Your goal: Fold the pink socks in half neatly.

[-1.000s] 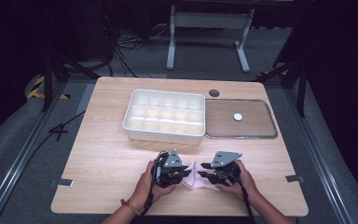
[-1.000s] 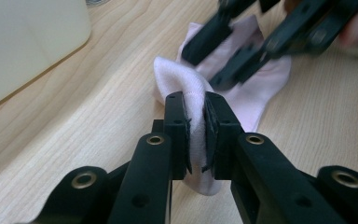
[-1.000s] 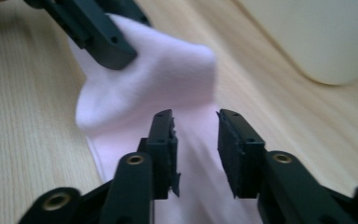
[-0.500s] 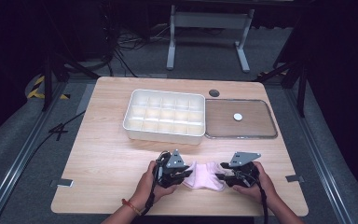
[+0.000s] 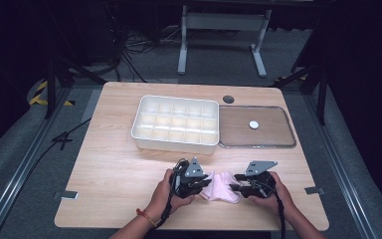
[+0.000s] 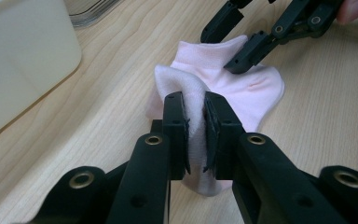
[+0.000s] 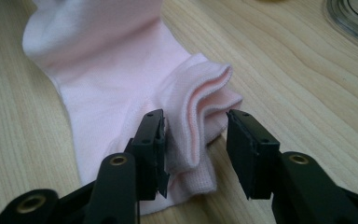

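Tongs in my left hand (image 6: 195, 135) are pressed together on a raised fold of the small pale pink cotton sock (image 6: 223, 79); I see the soft fabric squeezed between the two black pads. Tongs in my right hand (image 7: 195, 149) stand half spread around the ribbed cuff end of the same sock; the jaws have just been closing a little, the cuff is between them, but the pads do not press it yet, and a gap shows on one side.

What could go wrong, in my judgement: the right tongs may close on only the upper layer of the cuff, because the cuff lies in several wavy layers, and then the sock would open or twist instead of coming up flat. If I pull the two ends apart too strongly, the fold could slip out of the left tongs, since they hold only a thin ridge of fabric. The lower jaw tip can also scrape the light wooden worktop (image 5: 114, 169) and push the cuff away before the grip is made.

In the high view the sock (image 5: 222, 185) lies on the near part of the worktop, directly between the left tongs (image 5: 199, 183) and the right tongs (image 5: 235, 188), touching both. The white plastic divided box (image 5: 176, 123) and the clear flat lid (image 5: 257, 126) stay well apart, farther back.
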